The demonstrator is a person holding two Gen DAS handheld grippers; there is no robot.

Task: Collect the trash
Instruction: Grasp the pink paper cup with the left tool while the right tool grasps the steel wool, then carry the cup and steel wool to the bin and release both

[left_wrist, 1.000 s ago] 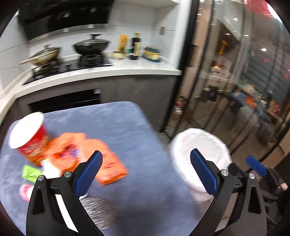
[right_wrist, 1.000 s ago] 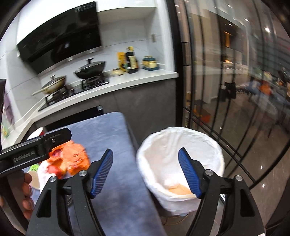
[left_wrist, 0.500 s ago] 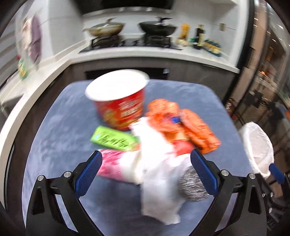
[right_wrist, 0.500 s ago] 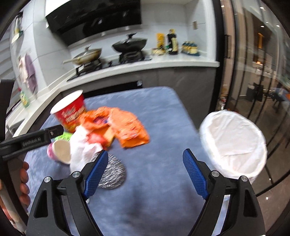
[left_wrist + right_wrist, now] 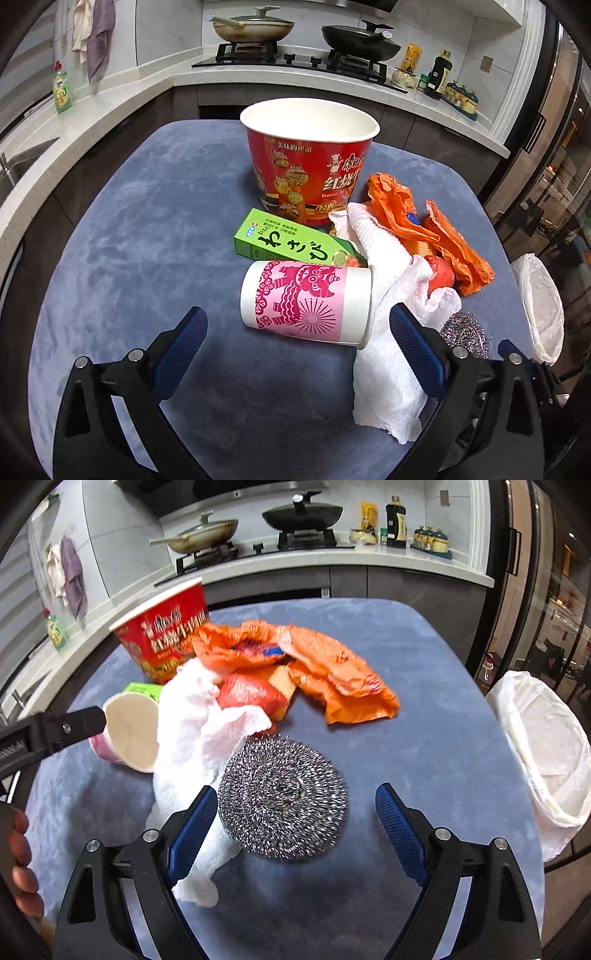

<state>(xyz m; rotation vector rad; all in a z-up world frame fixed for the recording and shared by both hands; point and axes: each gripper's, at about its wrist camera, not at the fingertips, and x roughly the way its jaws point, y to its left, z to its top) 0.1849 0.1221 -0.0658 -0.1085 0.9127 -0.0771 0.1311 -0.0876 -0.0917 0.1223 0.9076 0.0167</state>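
Observation:
Trash lies on a blue-grey table [image 5: 140, 229]. A pink-and-white paper cup [image 5: 306, 301] lies on its side just ahead of my open, empty left gripper [image 5: 297, 345]. Behind it are a green box [image 5: 291, 240], a red noodle tub [image 5: 308, 158], white paper towel [image 5: 388, 362] and orange wrappers [image 5: 436, 229]. A steel wool scourer [image 5: 282, 799] sits between the fingers of my open right gripper [image 5: 291, 827], untouched by the pads. The cup [image 5: 129, 731], towel [image 5: 195, 731], wrappers [image 5: 332, 668] and tub [image 5: 162, 627] lie behind it.
A white-lined trash bin [image 5: 546, 746] stands off the table's right edge; it also shows in the left wrist view [image 5: 543, 306]. A kitchen counter with stove and pans [image 5: 303, 40] runs behind. The left gripper's finger [image 5: 55, 729] reaches in from the left.
Both grippers have swung left from the bin and moved down toward the table. The left now faces the paper cup, the right straddles the scourer. Both stay open.

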